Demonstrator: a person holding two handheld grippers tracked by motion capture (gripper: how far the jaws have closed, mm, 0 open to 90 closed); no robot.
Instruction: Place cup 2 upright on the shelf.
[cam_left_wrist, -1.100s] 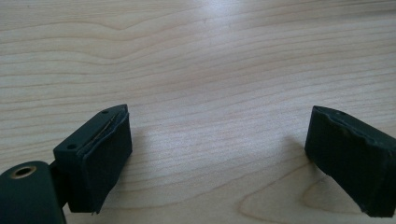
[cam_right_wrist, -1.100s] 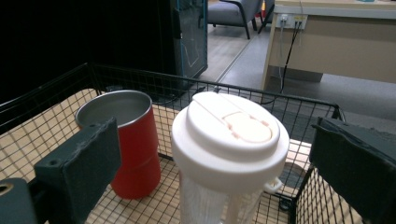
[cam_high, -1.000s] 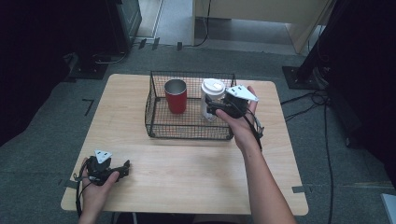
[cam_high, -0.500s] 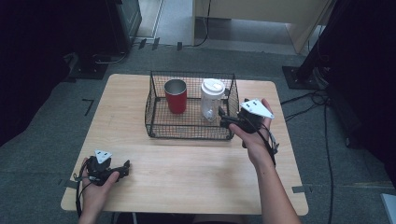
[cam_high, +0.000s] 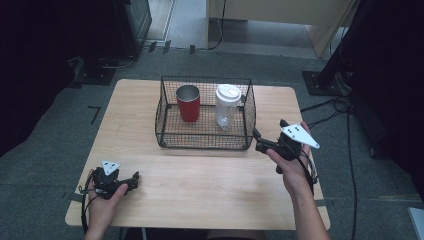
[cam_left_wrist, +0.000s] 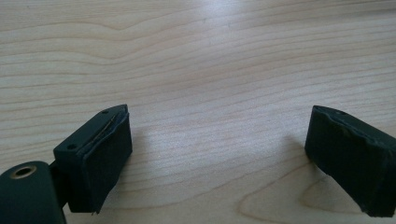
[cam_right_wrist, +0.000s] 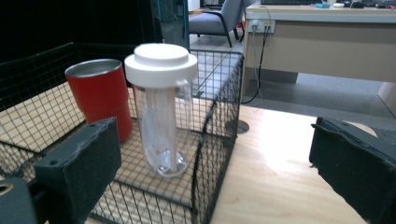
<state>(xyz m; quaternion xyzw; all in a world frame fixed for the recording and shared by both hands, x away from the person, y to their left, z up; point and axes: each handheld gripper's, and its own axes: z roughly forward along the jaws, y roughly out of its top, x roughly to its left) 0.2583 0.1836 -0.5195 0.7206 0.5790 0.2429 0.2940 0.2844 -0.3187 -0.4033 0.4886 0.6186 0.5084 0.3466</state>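
clear white-lidded jar (cam_high: 227, 106) in wire basket (cam_high: 171, 134)

A light wooden table (cam_high: 210, 185) standing on grey carpet carries a black wire basket (cam_high: 172, 135) at its far middle (grain showing through the mesh floor), with the left gripper (cam_high: 131, 181) resting near its front-left corner.

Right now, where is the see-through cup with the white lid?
The clear cup stands upright inside the wire basket, on its right side, beside the red cup.
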